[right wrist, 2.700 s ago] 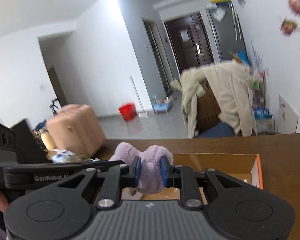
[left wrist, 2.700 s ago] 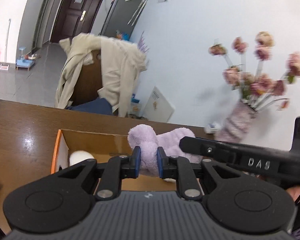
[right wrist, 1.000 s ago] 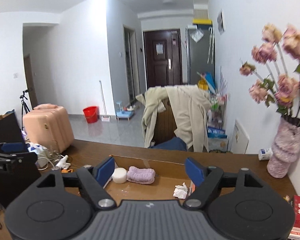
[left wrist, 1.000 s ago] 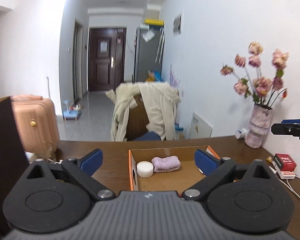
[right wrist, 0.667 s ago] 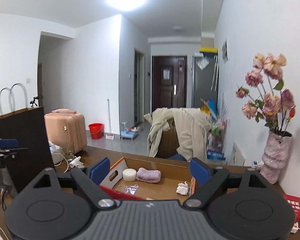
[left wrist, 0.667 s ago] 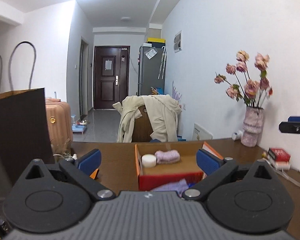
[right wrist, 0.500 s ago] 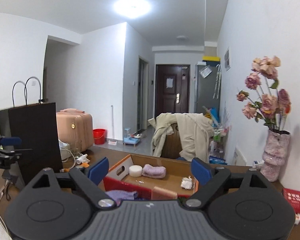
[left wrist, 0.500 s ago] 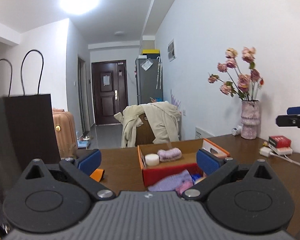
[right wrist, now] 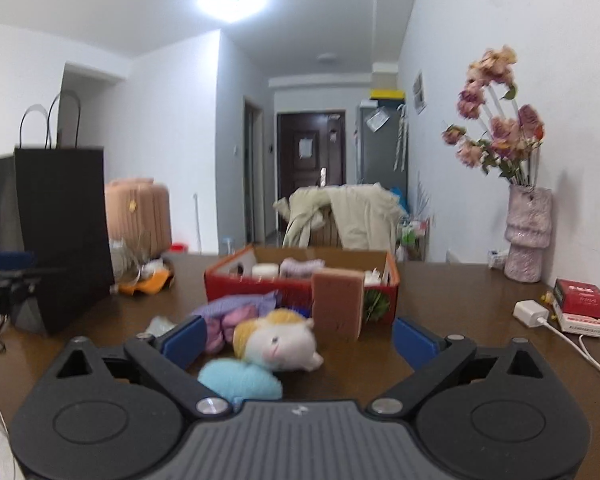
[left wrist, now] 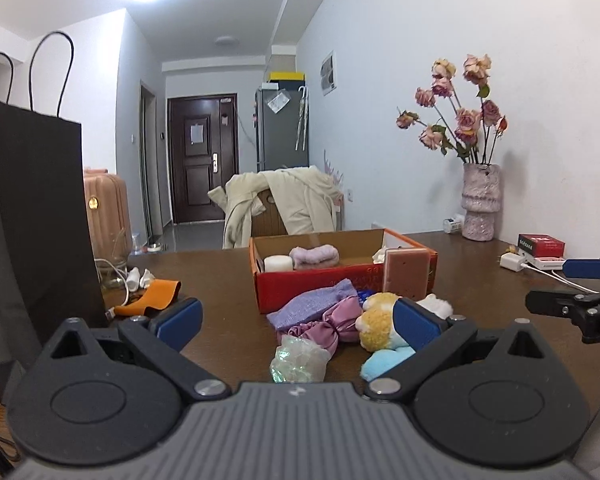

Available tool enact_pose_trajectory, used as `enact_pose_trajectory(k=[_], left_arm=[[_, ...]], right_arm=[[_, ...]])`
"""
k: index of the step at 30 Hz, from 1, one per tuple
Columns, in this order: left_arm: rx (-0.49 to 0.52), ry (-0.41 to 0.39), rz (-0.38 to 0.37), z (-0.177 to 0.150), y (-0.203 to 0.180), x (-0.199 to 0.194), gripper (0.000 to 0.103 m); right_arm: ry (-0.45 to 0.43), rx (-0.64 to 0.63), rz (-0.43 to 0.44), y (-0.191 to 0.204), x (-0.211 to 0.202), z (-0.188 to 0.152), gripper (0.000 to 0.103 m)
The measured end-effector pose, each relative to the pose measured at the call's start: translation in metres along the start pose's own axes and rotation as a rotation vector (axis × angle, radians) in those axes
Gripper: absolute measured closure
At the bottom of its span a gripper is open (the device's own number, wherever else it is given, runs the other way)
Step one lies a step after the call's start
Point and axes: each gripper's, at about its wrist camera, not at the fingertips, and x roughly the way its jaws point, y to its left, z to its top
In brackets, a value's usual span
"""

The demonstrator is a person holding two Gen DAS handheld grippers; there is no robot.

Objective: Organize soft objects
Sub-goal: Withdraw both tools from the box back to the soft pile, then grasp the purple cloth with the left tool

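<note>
A red cardboard box (left wrist: 340,280) (right wrist: 300,282) stands on the brown table, holding a purple headband (left wrist: 315,257) (right wrist: 300,267) and a white round pad (left wrist: 278,263). In front of it lie a purple cloth (left wrist: 316,304), a pink scrunchie (left wrist: 332,326), a yellow, white and blue plush toy (right wrist: 276,340) (left wrist: 380,332) and a shiny plastic wad (left wrist: 298,360). A brown sponge (right wrist: 338,304) leans on the box front. My left gripper (left wrist: 298,320) is open over the pile. My right gripper (right wrist: 299,340) has its jaws opening, the plush toy lying untouched between them.
A tall black paper bag (left wrist: 32,216) stands at the left. An orange strap (left wrist: 152,298) and cables lie beside it. At the right are a vase of flowers (right wrist: 526,236), red boxes (right wrist: 580,300) and a white charger (right wrist: 531,312) with its cable.
Both grippers were shut on the purple headband over the box; it now lies inside. They opened, drew back and sank toward the table, bringing the pile in front of the box into view.
</note>
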Motion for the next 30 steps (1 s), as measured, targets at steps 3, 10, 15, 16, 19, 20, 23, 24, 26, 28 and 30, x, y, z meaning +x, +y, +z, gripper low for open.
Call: enact_pose_trajectory(k=[3, 10, 15, 16, 19, 20, 23, 24, 26, 28, 30], left_arm=[[-0.014, 0.006, -0.011, -0.001, 0.005, 0.012, 0.000], [-0.107, 0.108, -0.003, 0.002, 0.024, 0.078, 0.000], [-0.189, 0.182, -0.010, 0.007, 0.043, 0.140, 0.006], [-0.204, 0.202, -0.010, 0.008, 0.046, 0.154, 0.008], [-0.261, 0.296, -0.032, 0.003, 0.057, 0.199, 0.018], [-0.285, 0.332, -0.044, 0.001, 0.061, 0.213, 0.022], [-0.354, 0.404, -0.072, -0.009, 0.071, 0.243, 0.029], [-0.374, 0.414, -0.083, -0.012, 0.074, 0.248, 0.030], [-0.410, 0.432, -0.113, -0.017, 0.079, 0.258, 0.030], [-0.452, 0.469, -0.140, -0.023, 0.084, 0.268, 0.031], [-0.478, 0.491, -0.158, -0.029, 0.089, 0.273, 0.043]], right_arm=[[0.012, 0.005, -0.008, -0.001, 0.011, 0.001, 0.003], [0.062, 0.026, 0.028, -0.001, 0.053, 0.011, 0.011], [0.107, 0.030, 0.065, 0.002, 0.104, 0.023, 0.023], [0.116, 0.032, 0.081, 0.004, 0.116, 0.026, 0.023], [0.131, 0.027, 0.107, 0.008, 0.154, 0.036, 0.029], [0.136, 0.022, 0.111, 0.011, 0.168, 0.037, 0.032], [0.188, 0.023, 0.116, 0.017, 0.215, 0.041, 0.041], [0.212, 0.035, 0.118, 0.018, 0.231, 0.042, 0.044], [0.250, 0.048, 0.120, 0.019, 0.257, 0.043, 0.048], [0.289, 0.072, 0.135, 0.021, 0.281, 0.041, 0.050], [0.341, 0.082, 0.135, 0.023, 0.300, 0.038, 0.058]])
